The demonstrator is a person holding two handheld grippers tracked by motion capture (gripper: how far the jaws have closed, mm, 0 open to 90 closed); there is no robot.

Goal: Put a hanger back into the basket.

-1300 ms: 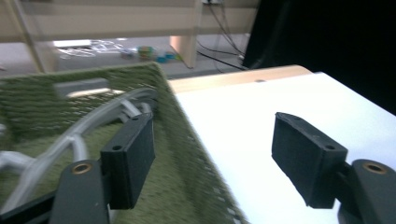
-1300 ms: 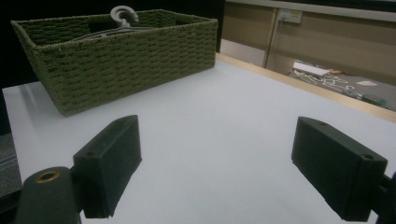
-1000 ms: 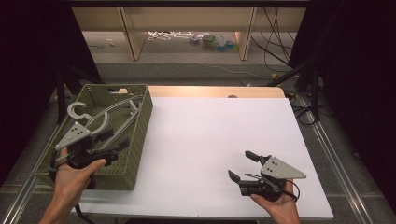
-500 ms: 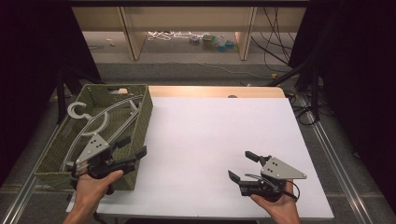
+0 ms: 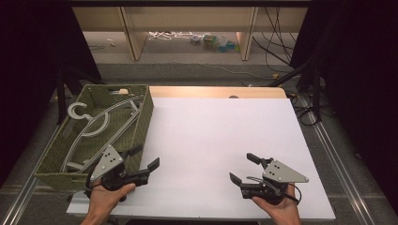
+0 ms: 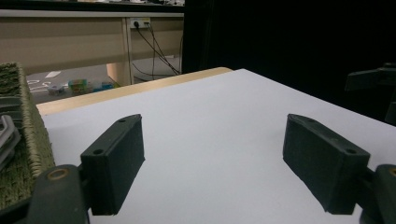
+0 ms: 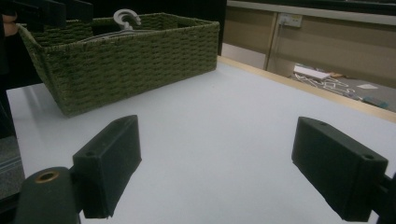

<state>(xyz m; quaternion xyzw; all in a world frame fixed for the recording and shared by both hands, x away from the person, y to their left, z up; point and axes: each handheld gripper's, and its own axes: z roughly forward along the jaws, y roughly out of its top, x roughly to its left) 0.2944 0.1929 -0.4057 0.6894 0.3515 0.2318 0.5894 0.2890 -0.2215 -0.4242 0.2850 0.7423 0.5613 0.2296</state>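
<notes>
A green woven basket point(image 5: 142, 117) stands on the left of the white table point(image 5: 216, 131), holding grey plastic hangers point(image 5: 94, 124). My left gripper point(image 5: 144, 158) is open just right of the basket's front corner, low over the table, with nothing between its jaws point(image 6: 217, 163). My right gripper point(image 5: 244, 168) is open near the front right edge, also holding nothing point(image 7: 229, 172). In the right gripper view the basket point(image 7: 130, 60) sits ahead, with a hanger hook point(image 7: 127, 17) rising above its rim. In the left gripper view the basket's wall point(image 6: 28, 135) is at the left edge.
The table's far edge is a wooden strip point(image 5: 216, 91). Beyond it, on the floor, stand shelf legs with cables and small items point(image 5: 211, 42). Metal rails point(image 5: 338, 154) run along the table's right side. White surface lies between the two grippers.
My left gripper has moved right, from over the basket's front end to the table beside the basket's corner. The right gripper has stayed where it was.
</notes>
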